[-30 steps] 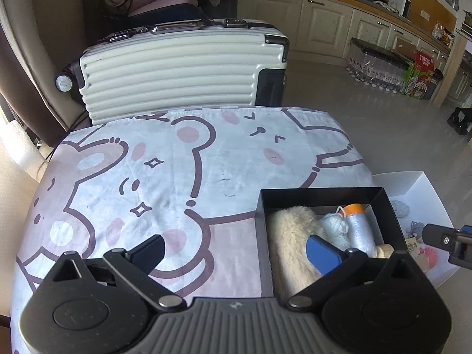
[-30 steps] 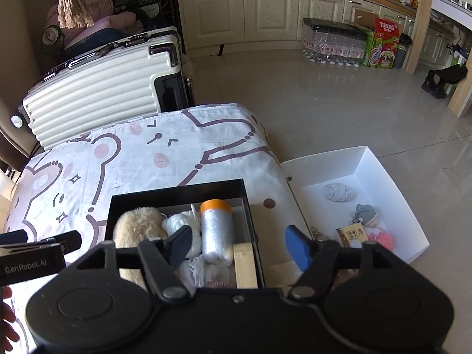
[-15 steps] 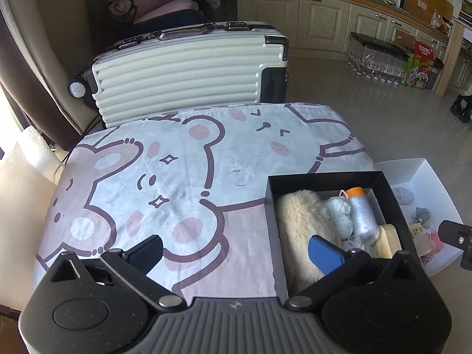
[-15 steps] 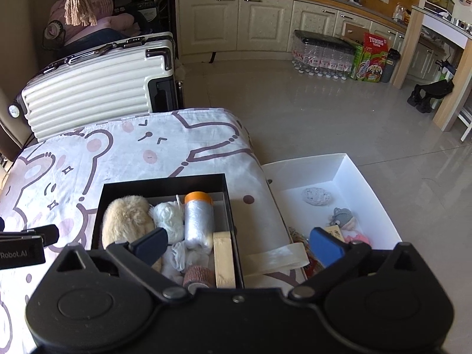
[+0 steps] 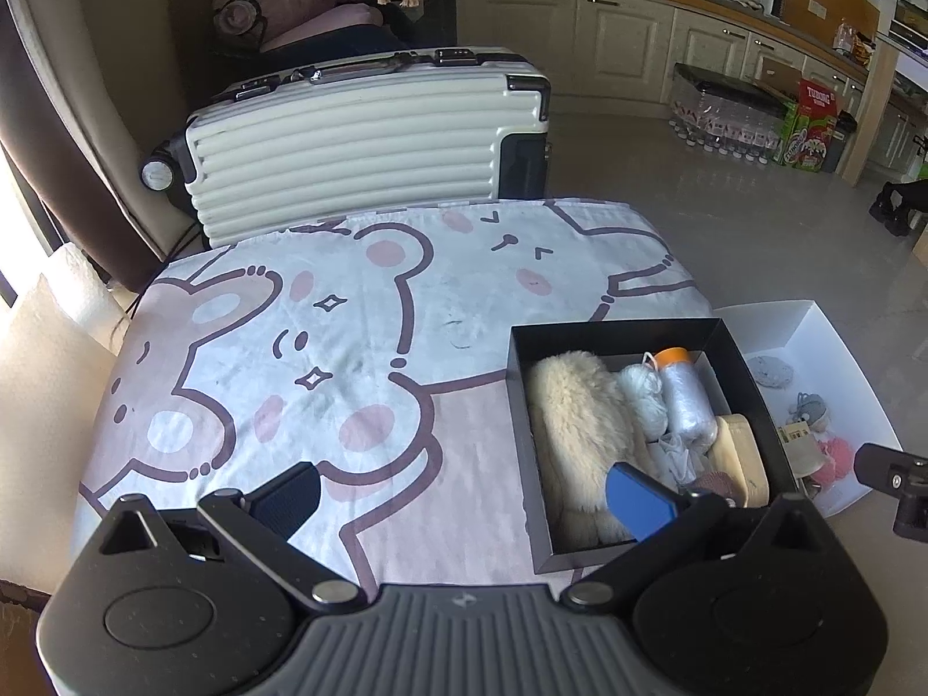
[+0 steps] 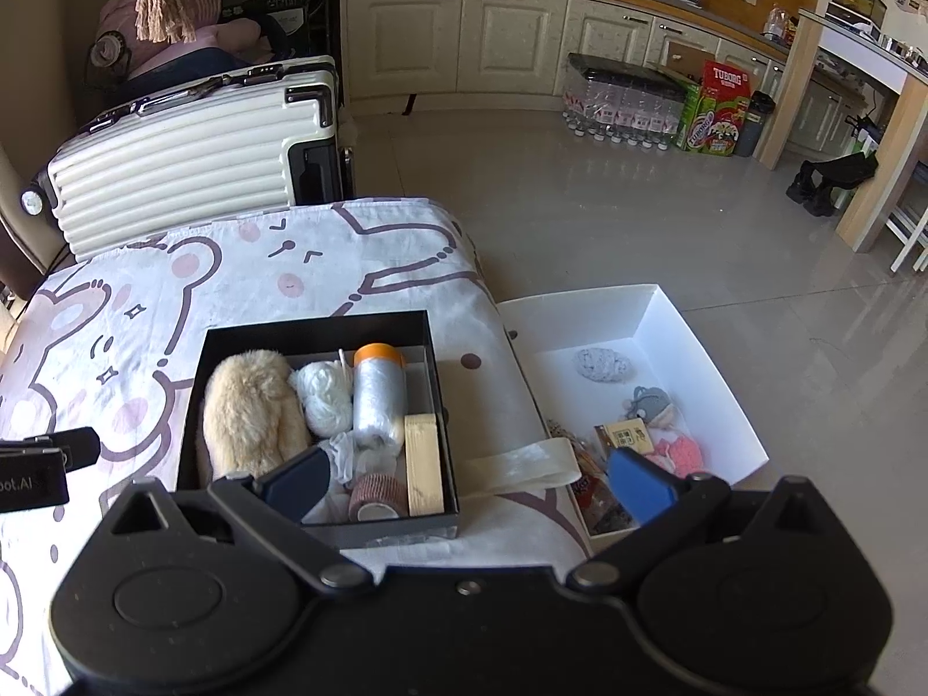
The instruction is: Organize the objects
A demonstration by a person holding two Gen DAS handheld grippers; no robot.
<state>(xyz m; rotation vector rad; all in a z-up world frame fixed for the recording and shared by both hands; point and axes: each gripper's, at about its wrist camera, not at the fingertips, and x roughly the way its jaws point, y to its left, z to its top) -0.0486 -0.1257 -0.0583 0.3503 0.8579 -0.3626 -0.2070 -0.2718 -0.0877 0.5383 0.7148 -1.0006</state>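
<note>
Your left gripper point(image 5: 464, 493) gapes wide and empty over plush printed blanket point(image 5: 359, 348), your right gripper point(image 6: 464, 481) equally wide, empty, straddling the rigid black box point(image 6: 316, 327) of fluffy cream fur point(image 6: 249, 412), white tray point(image 6: 707, 359) beyond its right finger

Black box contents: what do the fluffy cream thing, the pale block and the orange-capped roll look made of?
Fluffy cream thing: long-pile plush or faux fur, matte, shaggy strands. Pale block: probably unfinished light wood, with flat faces and square edges. Orange-capped roll: looks like thin clear plastic film, crinkled and glossy; the cap looks like smooth plastic.
</note>
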